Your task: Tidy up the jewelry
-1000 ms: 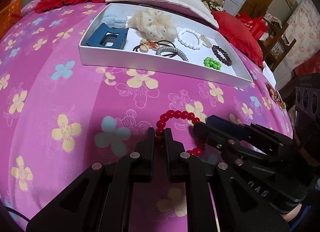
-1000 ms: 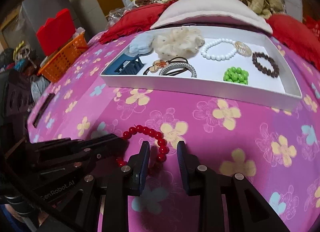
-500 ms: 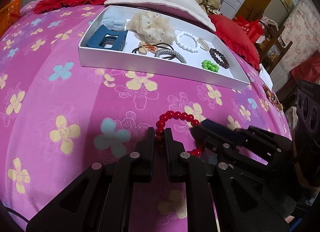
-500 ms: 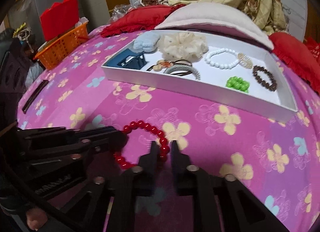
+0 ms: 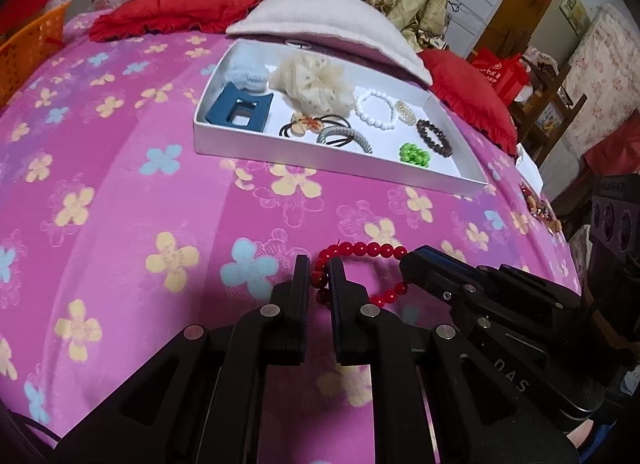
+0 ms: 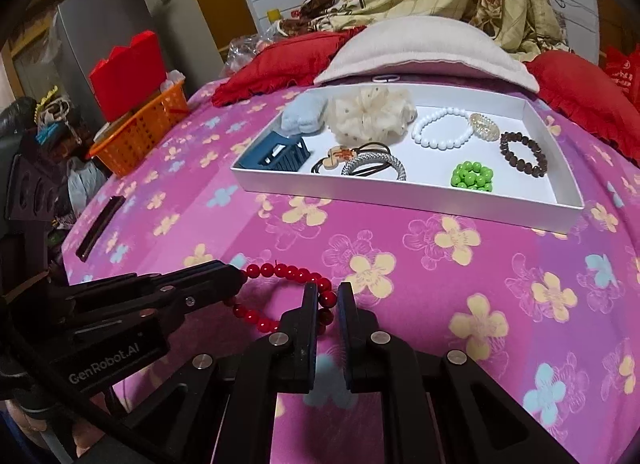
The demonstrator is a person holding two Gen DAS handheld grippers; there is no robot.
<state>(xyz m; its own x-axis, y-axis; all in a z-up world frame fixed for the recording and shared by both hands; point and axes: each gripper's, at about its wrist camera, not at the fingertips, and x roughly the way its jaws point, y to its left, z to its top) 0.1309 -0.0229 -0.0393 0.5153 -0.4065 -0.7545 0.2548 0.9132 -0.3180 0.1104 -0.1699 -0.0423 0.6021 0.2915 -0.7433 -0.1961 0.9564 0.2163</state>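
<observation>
Left wrist view: the left gripper (image 5: 320,278) angles downward over the pink flowered bedspread (image 5: 120,191), jaws clenched on one side of the red bead bracelet (image 5: 362,252). The right gripper (image 6: 328,300) reaches in from the other side at a similar downward slant, its jaws pinching the opposite part of the same loop. Farther back on the bed sits the white tray (image 6: 400,193) holding other jewelry.

Warm, fairly dim indoor light falls on the pink floral bedspread (image 5: 120,191), brightest on the white tray (image 6: 400,193), soft shadows pool under the black fingers (image 5: 296,304), and both fisheye views bow heavily, darkening and softening toward the corners.
</observation>
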